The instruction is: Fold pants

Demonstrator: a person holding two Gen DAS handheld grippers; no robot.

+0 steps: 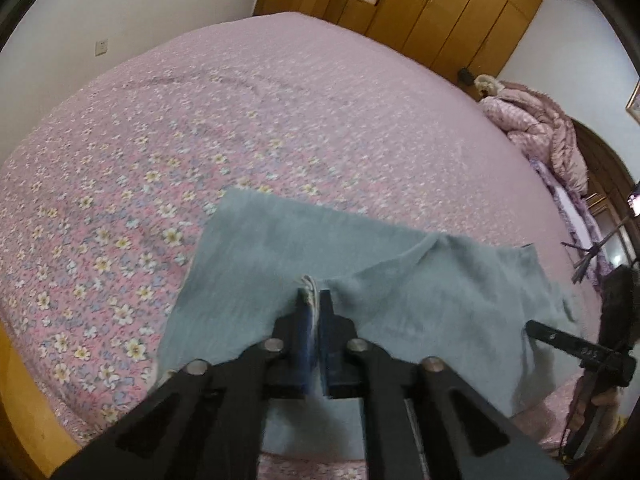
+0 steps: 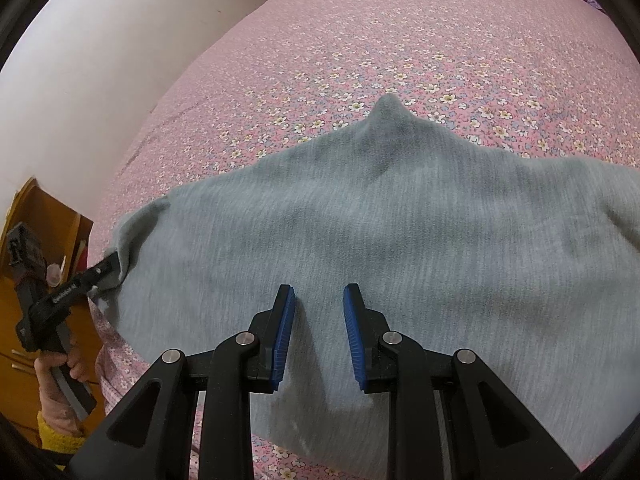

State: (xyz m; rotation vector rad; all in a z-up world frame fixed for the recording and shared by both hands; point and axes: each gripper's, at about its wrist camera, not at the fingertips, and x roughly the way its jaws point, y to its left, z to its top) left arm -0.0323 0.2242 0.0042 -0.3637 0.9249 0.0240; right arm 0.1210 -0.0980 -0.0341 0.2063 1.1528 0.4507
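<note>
- Grey pants (image 2: 380, 240) lie spread on a bed (image 1: 280, 100) covered with a pink floral sheet, near the bed's front edge.
- Left wrist view: left gripper (image 1: 315, 300) has jaws nearly together, pinching a white drawstring (image 1: 308, 282) and the grey fabric edge between the blue pads (image 1: 306, 332).
- Fabric bunches up around the left fingertips; a crease runs off to the right from there.
- Right wrist view: same left gripper (image 2: 108, 272) seen at far left, tip buried in the pants' left edge, cloth lifted and folded over it.
- A hand (image 2: 56, 384) with a yellow sleeve cuff (image 2: 56, 436) holds that tool's handle.
- Right gripper (image 2: 319, 296) is above the middle of the pants, jaws parted with a clear gap; grey cloth shows below and between the blue pads (image 2: 284, 336), nothing clamped.
- Whether its tips touch the cloth, cannot tell.
- In the left wrist view the right gripper (image 1: 534, 327) shows at the right edge, at the pants' right side.
- A peak of cloth (image 2: 386, 106) sticks out at the far edge of the pants.
- Wooden wardrobe (image 1: 420, 4) behind the bed; a pink quilted bundle (image 1: 536, 128) on the bed's far right.
- White wall (image 2: 100, 60) left of the bed.
</note>
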